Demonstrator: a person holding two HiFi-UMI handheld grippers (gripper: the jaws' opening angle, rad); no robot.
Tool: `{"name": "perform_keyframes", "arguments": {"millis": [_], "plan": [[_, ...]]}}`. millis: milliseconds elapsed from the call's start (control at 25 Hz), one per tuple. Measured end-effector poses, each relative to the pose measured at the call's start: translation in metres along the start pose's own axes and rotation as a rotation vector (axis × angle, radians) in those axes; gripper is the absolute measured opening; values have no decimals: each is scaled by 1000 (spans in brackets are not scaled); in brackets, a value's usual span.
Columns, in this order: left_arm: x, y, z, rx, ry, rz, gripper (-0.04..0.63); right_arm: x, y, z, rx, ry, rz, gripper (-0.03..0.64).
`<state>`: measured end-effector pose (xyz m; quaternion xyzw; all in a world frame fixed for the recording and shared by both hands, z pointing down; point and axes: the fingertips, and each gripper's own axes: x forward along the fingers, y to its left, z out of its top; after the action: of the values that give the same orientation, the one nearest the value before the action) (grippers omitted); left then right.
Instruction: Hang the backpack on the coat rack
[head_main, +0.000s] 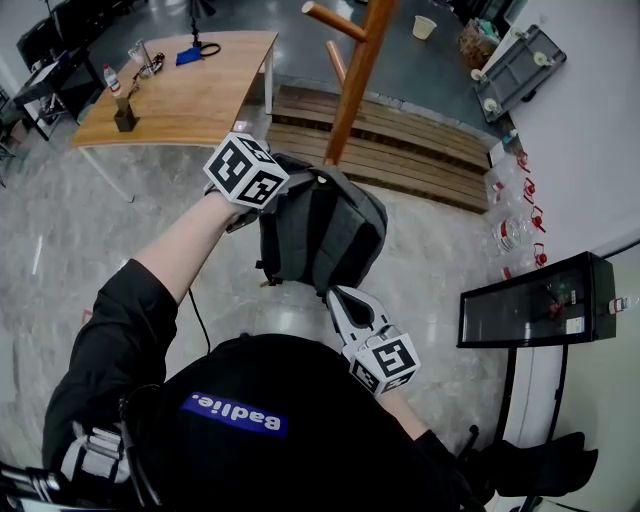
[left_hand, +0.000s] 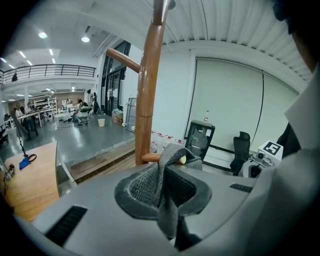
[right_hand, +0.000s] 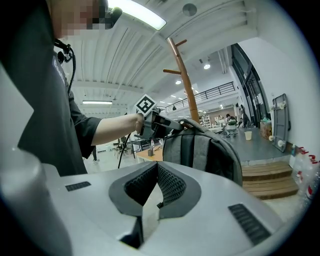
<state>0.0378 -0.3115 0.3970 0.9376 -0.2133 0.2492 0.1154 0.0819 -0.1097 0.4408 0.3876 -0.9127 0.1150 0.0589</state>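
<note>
The left tongs (left_hand: 162, 186), clenched on the backpack's (head_main: 322, 232) top loop (left_hand: 169, 159), sit just beside the coat rack's (head_main: 356, 70) lower peg (left_hand: 150, 158), while the right tongs (head_main: 346, 306), closed on nothing, trail under the bag.

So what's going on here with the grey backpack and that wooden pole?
A person with a gripper in each hand is hanging a grey fabric backpack on a tall wooden coat rack. The left gripper is clamped on the pack's top loop, beside a short wooden peg. The right gripper sits at the pack's lower end.

A wooden table (head_main: 200, 95) on the grey floor (head_main: 90, 230) carries a blue item (head_main: 189, 56), a bottle (head_main: 111, 78) and a dark holder (head_main: 125, 119).
</note>
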Motion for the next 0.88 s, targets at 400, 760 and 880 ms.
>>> {"name": "perform_keyframes", "arguments": {"millis": [400, 760, 880], "plan": [[19, 19, -11, -6, 36, 77, 44, -5, -5, -7, -2, 12, 1, 6], [26, 25, -10, 76, 8, 119, 51, -7, -12, -10, -4, 20, -12, 6], [23, 23, -12, 146, 37, 148, 57, -4, -13, -8, -5, 19, -17, 6]]}}
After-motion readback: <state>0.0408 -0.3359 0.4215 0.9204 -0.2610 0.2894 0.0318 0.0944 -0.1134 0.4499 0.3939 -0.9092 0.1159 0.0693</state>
